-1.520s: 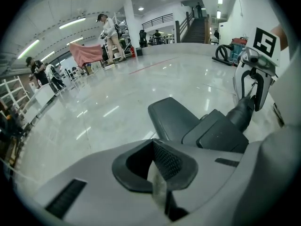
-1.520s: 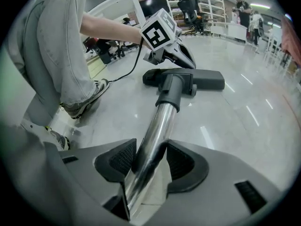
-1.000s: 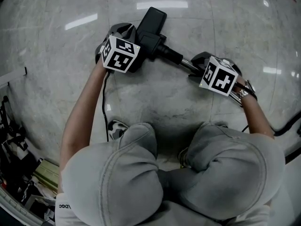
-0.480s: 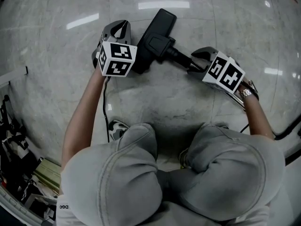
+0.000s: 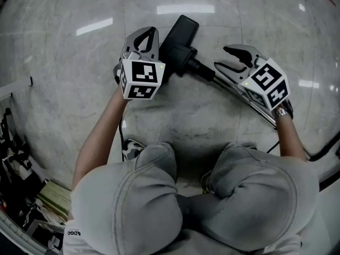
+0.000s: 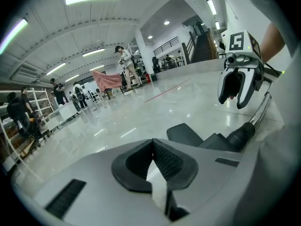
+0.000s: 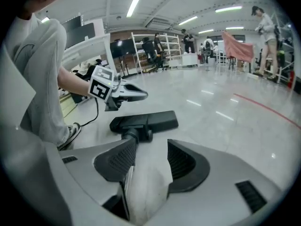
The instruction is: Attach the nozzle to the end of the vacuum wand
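Observation:
The black floor nozzle point(image 5: 179, 36) lies on the marble floor, its neck joined to the metal wand point(image 5: 241, 97), which runs down to the right. My left gripper point(image 5: 144, 36) hovers just left of the nozzle, shut and empty. My right gripper point(image 5: 232, 58) stands open above the wand near the neck, with nothing gripped. In the left gripper view the shut jaws point(image 6: 153, 149) point past the nozzle point(image 6: 188, 133) toward the right gripper point(image 6: 237, 81). In the right gripper view the open jaws point(image 7: 153, 160) look at the nozzle point(image 7: 146, 120) and the left gripper point(image 7: 123, 94).
I crouch with my grey-trousered knees point(image 5: 159, 185) just behind the wand. A black cable point(image 5: 118, 126) trails along the left arm. Clutter and shelving point(image 5: 21, 185) sit at the lower left. People point(image 6: 123, 60) and racks stand far across the hall.
Both grippers have risen off the vacuum. The left one moved away from the nozzle to its left. The right one came off the wand. The nozzle swung slightly.

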`<action>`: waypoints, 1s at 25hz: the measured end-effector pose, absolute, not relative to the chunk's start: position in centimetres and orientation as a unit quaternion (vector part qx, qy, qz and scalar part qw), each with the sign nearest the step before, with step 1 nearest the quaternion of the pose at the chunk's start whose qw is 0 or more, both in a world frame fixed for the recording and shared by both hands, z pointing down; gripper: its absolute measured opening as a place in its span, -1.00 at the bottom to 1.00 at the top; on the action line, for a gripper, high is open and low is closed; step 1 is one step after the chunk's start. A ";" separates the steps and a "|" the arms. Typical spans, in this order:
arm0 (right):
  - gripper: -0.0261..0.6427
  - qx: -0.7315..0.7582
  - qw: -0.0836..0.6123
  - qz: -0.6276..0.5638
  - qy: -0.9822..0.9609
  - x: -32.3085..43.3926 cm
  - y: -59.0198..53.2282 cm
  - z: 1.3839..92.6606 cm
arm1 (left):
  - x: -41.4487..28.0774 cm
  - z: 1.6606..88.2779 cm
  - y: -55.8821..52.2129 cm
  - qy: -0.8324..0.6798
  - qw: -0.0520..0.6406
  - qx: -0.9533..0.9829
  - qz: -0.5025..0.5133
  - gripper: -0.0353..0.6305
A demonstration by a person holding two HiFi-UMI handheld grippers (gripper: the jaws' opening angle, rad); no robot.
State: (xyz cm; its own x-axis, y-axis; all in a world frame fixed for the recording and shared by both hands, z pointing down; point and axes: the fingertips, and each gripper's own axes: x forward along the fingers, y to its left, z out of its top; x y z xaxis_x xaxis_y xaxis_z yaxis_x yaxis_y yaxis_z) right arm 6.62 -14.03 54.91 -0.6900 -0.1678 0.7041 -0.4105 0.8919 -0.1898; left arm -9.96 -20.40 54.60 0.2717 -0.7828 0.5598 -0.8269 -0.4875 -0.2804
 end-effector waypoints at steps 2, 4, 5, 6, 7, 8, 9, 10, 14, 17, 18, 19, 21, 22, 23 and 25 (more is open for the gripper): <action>-0.37 0.192 0.334 0.171 -0.907 6.9 -14.8 54.2 | -9.3 53.8 -19.9 -0.509 0.045 0.800 0.313 -0.86; -0.71 0.227 0.306 0.176 -0.908 7.6 -15.4 53.2 | -9.0 52.6 -19.4 -0.515 0.054 0.802 0.297 -0.86; -0.82 0.242 0.292 0.180 -0.908 7.9 -15.6 52.7 | -9.0 51.9 -19.1 -0.519 0.055 0.802 0.290 -0.86; -0.87 0.257 0.281 0.183 -0.907 8.2 -15.8 52.2 | -9.1 51.3 -19.0 -0.524 0.056 0.802 0.282 -0.86; -0.87 0.271 0.274 0.183 -0.904 8.6 -16.1 51.8 | -9.2 50.8 -18.8 -0.528 0.055 0.802 0.274 -0.86; -0.89 0.289 0.270 0.179 -0.901 9.0 -16.6 51.4 | -9.5 50.3 -18.8 -0.535 0.055 0.800 0.266 -0.86; -0.90 0.312 0.269 0.173 -0.895 9.6 -17.1 51.1 | -10.0 49.9 -18.7 -0.543 0.054 0.797 0.259 -0.86; -0.90 0.340 0.268 0.169 -0.886 10.2 -17.7 50.9 | -10.5 49.7 -18.8 -0.553 0.054 0.792 0.253 -0.86; -0.91 0.447 0.254 0.167 -0.841 12.6 -19.8 50.4 | -12.3 49.9 -19.0 -0.595 0.087 0.767 0.226 -0.86; -0.91 0.467 0.250 0.139 -0.837 12.2 -19.8 49.6 | -11.7 49.1 -18.7 -0.604 0.089 0.766 0.202 -0.86; -0.91 0.466 0.252 0.127 -0.838 11.9 -19.6 49.4 | -11.3 48.7 -18.6 -0.603 0.082 0.769 0.198 -0.86; -0.91 0.465 0.254 0.117 -0.840 11.6 -19.4 49.3 | -10.9 48.4 -18.5 -0.600 0.074 0.773 0.195 -0.86; -0.91 0.461 0.260 0.109 -0.841 11.2 -19.0 49.3 | -10.2 48.2 -18.3 -0.592 0.062 0.779 0.197 -0.86; -0.91 0.461 0.262 0.109 -0.841 11.1 -18.9 49.4 | -10.0 48.2 -18.1 -0.589 0.061 0.781 0.200 -0.86; -0.91 0.461 0.265 0.110 -0.840 11.1 -18.7 49.5 | -9.9 48.3 -18.0 -0.587 0.063 0.782 0.201 -0.86; -0.91 0.464 0.267 0.112 -0.837 11.2 -18.6 49.6 | -9.8 48.3 -17.9 -0.586 0.067 0.783 0.197 -0.86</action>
